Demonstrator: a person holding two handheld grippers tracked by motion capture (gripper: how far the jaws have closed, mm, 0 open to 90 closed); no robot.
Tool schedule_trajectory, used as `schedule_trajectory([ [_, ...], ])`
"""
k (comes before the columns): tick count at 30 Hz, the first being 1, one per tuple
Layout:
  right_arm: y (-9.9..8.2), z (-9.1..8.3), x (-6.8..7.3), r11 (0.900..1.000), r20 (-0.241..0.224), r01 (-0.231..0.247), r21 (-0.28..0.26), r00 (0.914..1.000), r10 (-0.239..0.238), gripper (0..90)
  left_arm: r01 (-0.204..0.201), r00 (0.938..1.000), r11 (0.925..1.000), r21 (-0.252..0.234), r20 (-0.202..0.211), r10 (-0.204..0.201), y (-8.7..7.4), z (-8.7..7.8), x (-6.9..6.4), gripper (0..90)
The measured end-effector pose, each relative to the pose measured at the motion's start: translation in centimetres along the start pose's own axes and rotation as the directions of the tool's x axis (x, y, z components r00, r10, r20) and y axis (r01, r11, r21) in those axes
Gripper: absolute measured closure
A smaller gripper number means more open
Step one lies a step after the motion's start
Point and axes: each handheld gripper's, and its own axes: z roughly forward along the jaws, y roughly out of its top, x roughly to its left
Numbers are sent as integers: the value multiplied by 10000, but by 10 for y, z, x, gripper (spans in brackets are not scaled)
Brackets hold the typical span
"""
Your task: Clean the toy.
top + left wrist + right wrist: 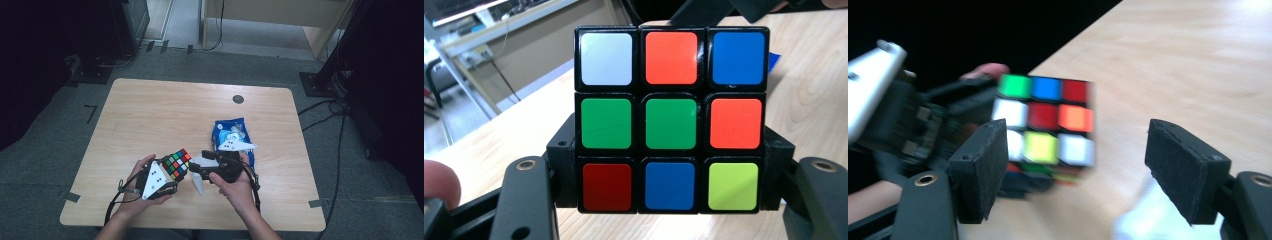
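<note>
Wood table [150, 115] spreads under both hands, a blue packet [231, 131] lying on it just beyond the right hand. Left gripper [172, 172] clamps the puzzle cube [671, 120] by its lowest layer, one pad on each side, holding it above the near edge of the table. Right gripper [1078, 170] faces the cube from close by, its jaws standing wide with nothing between the pads.
</note>
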Motion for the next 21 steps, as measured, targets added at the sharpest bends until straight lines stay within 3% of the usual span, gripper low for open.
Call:
schedule_trajectory([
  [2, -5, 2, -6, 10000, 326, -74, -27, 9994, 75, 275, 271, 9996, 9996, 36, -123, -270, -1, -3, 8, 341],
  [7, -26, 23, -14, 9967, 1659, 576, 580, 9839, -665, 307, 1022, 9947, 9947, -140, -127, -1024, -3, -9, 22, 341],
  [8, -30, 28, -14, 9952, 1858, 683, 701, 9793, -803, 308, 1058, 9943, 9943, -164, -107, -1060, -3, -9, 22, 341],
  [10, -37, 37, -14, 9881, 2385, 1162, 1012, 9614, -1375, 309, 1013, 9948, 9947, -150, -107, -1015, -3, -9, 22, 341],
  [14, -49, 49, -13, 9767, 3016, 1575, 1456, 9332, -1954, 323, 992, 9951, 9950, -135, 23, -992, -3, -8, 19, 341],
  [16, -54, 54, -15, 9716, 3225, 1572, 1771, 9234, -2082, 331, 980, 9952, 9951, -146, 80, -978, -2, -7, 18, 341],
  [21, -61, 62, -21, 9586, 3452, 1414, 2471, 9115, -2234, 406, 1053, 9943, 9943, -176, 159, -1050, -1, -8, 18, 341],
])
